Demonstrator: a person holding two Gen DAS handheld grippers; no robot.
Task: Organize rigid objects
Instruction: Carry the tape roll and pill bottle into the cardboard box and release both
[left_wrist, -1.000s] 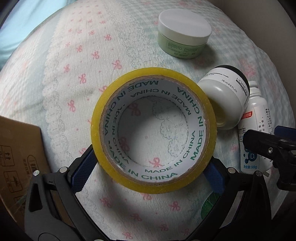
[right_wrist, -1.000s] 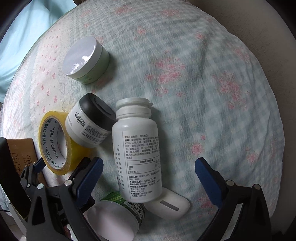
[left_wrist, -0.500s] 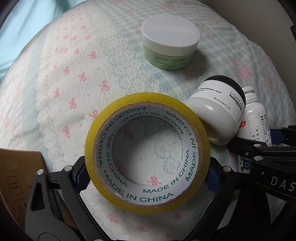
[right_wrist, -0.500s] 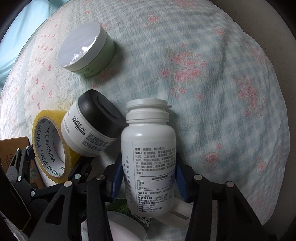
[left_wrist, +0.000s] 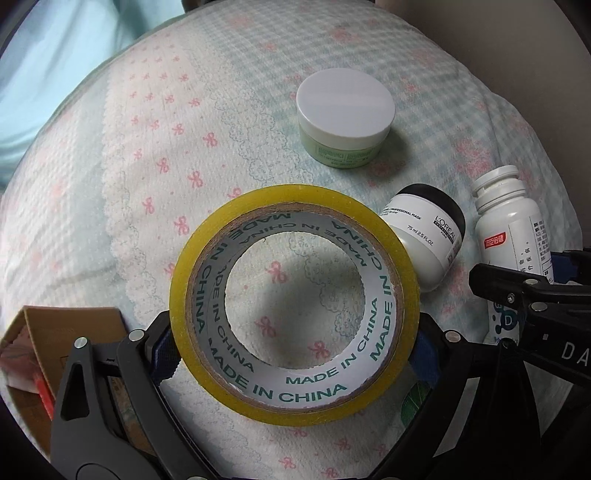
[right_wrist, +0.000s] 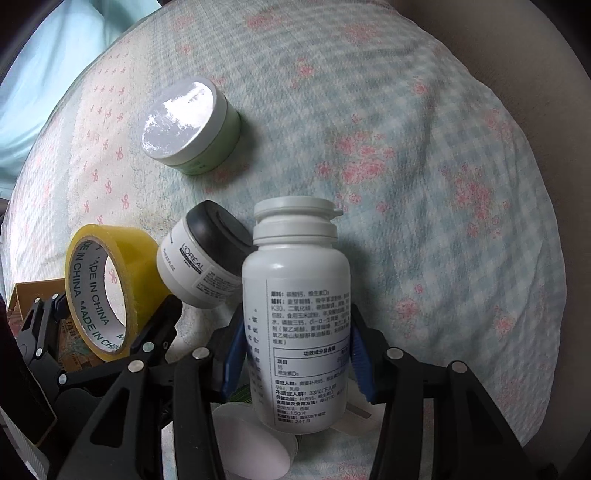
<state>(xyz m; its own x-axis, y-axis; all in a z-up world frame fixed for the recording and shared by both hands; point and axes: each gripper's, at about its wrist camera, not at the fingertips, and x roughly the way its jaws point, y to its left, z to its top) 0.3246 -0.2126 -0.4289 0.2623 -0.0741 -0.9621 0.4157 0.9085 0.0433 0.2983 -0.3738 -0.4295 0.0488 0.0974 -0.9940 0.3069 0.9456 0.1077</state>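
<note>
My left gripper (left_wrist: 293, 347) is shut on a yellow tape roll (left_wrist: 291, 406) printed "MADE IN CHINA" and holds it off the bedspread; the roll also shows in the right wrist view (right_wrist: 110, 258). My right gripper (right_wrist: 295, 350) is shut on a white pill bottle (right_wrist: 295, 317) with a white cap, lifted and upright; the bottle shows at the right in the left wrist view (left_wrist: 513, 221). A white L'Oreal jar (right_wrist: 207, 258) with a black lid lies tilted between tape and bottle; it also shows in the left wrist view (left_wrist: 428, 240).
A green jar with a white lid (left_wrist: 345, 118) stands farther back on the patterned bedspread (right_wrist: 424, 166). A cardboard box (left_wrist: 48, 350) sits at the lower left. Under the bottle lie a green-labelled container (right_wrist: 255, 443) and a small white case (right_wrist: 358, 417).
My right gripper closed on the pill bottle and raised it. My left gripper lifted the tape roll and drew it back, so the jars look farther away.
</note>
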